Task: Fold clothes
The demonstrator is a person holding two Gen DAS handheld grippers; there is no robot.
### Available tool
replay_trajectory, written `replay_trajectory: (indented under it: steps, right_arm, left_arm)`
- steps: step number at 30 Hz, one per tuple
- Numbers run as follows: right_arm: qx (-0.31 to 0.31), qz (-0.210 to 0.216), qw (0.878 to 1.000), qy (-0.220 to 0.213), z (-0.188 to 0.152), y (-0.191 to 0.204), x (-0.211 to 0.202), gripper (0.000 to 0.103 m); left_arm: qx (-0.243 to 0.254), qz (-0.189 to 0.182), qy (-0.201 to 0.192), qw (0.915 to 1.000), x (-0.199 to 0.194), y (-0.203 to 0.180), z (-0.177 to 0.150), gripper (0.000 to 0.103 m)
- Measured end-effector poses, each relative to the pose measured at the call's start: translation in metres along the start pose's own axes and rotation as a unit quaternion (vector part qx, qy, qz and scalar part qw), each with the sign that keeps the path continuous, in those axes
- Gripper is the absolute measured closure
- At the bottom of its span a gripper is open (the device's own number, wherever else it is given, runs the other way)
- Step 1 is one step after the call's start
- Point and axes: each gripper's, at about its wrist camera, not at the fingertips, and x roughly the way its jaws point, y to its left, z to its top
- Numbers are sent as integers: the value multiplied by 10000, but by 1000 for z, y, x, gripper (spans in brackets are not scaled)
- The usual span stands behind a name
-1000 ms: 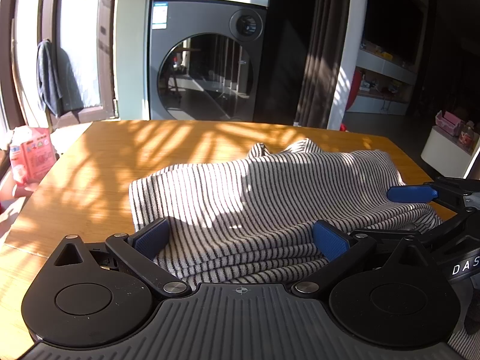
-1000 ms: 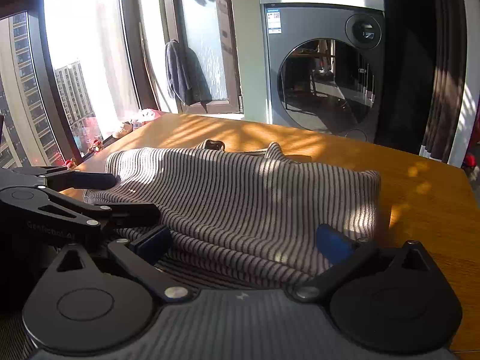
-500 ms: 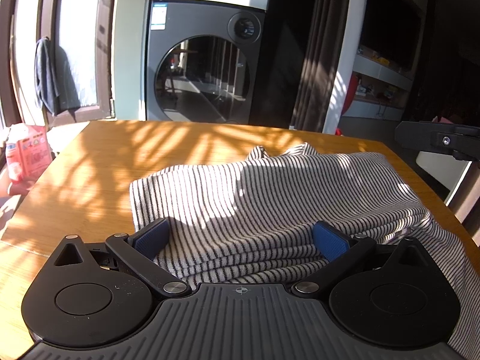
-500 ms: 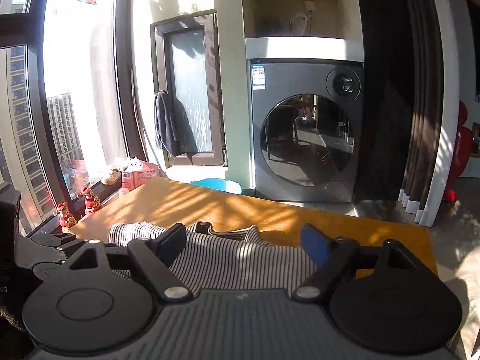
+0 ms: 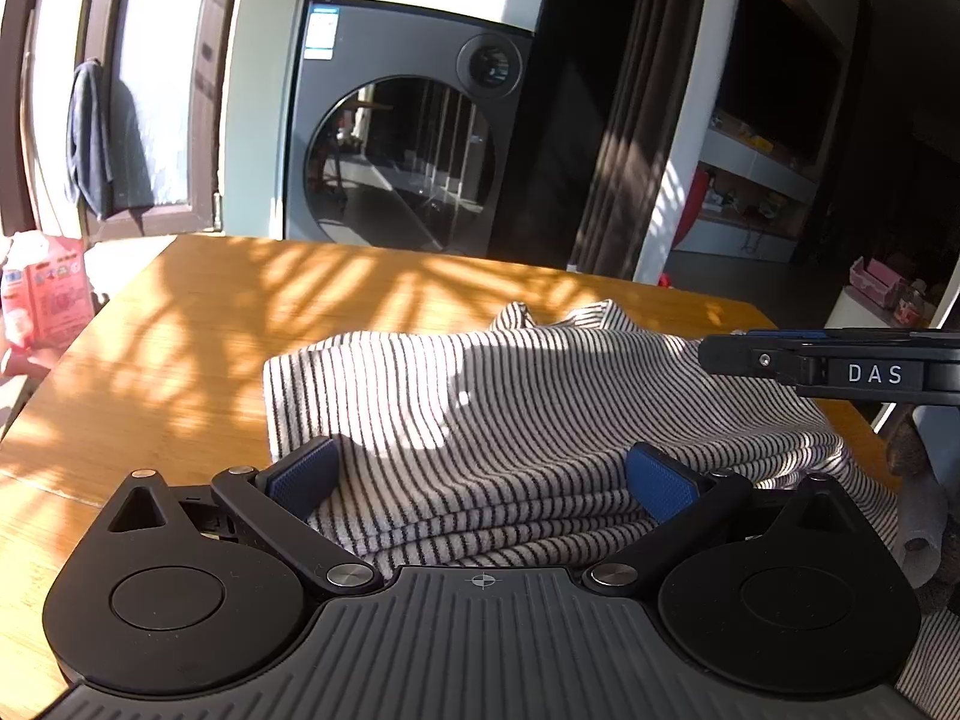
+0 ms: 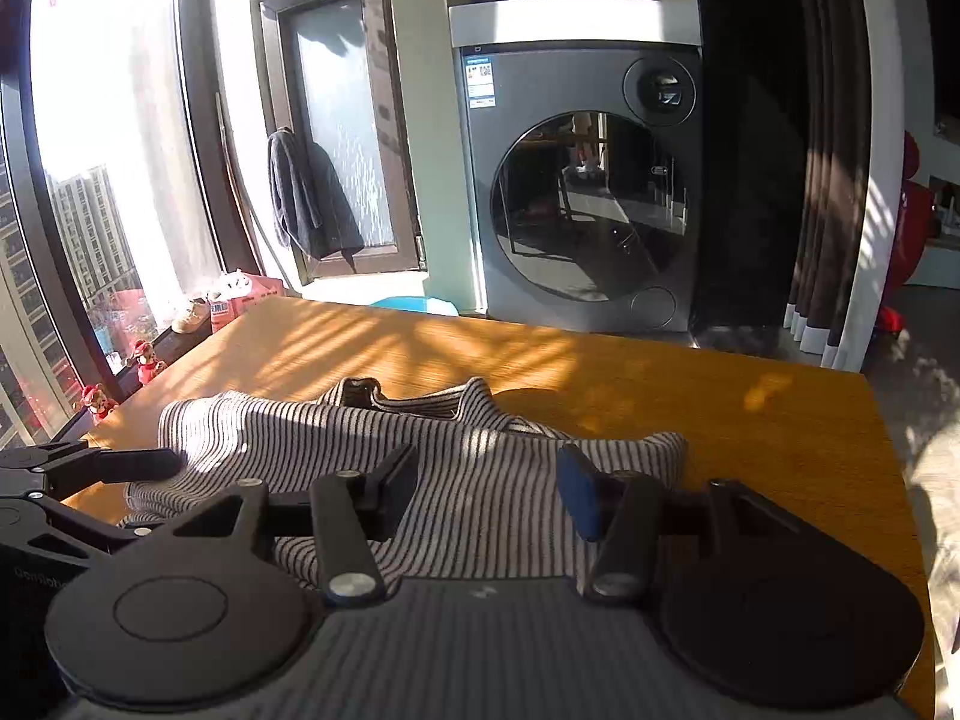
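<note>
A sunlit orange wooden table (image 6: 690, 408) faces a grey front-loading washing machine (image 6: 582, 180) at twelve o'clock. The folded black-and-white striped garment (image 5: 540, 420) lies centred. The left gripper (image 5: 480, 480) gapes empty; the right gripper (image 6: 486, 492), half-spread, has been closing, clasping nothing. The garment's near edge is hidden.

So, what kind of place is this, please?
Most likely a home, in a laundry corner of a high apartment: a front-loading washing machine stands behind the wooden table, a striped garment lies on the table, and apartment towers show through the window.
</note>
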Motion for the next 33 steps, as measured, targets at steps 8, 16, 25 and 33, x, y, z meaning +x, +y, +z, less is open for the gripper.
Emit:
replay_trajectory:
  steps: [8, 16, 25, 33]
  right_arm:
    - [-258, -27, 9996, 116, -32, 6, -1, 48]
    - [-190, 40, 9998, 73, -36, 2, -4, 47]
    - [-544, 130, 9983, -132, -6, -1, -34, 45]
    - [-110, -162, 9986, 487, 15, -23, 22, 45]
  left_arm:
    - [-147, -146, -127, 9997, -10, 4, 3, 0]
    - [-298, -941, -233, 9948, -28, -8, 3, 0]
    - [77, -615, 148, 9980, -3, -15, -8, 0]
    - [65, -614, 129, 9980, -3, -13, -8, 0]
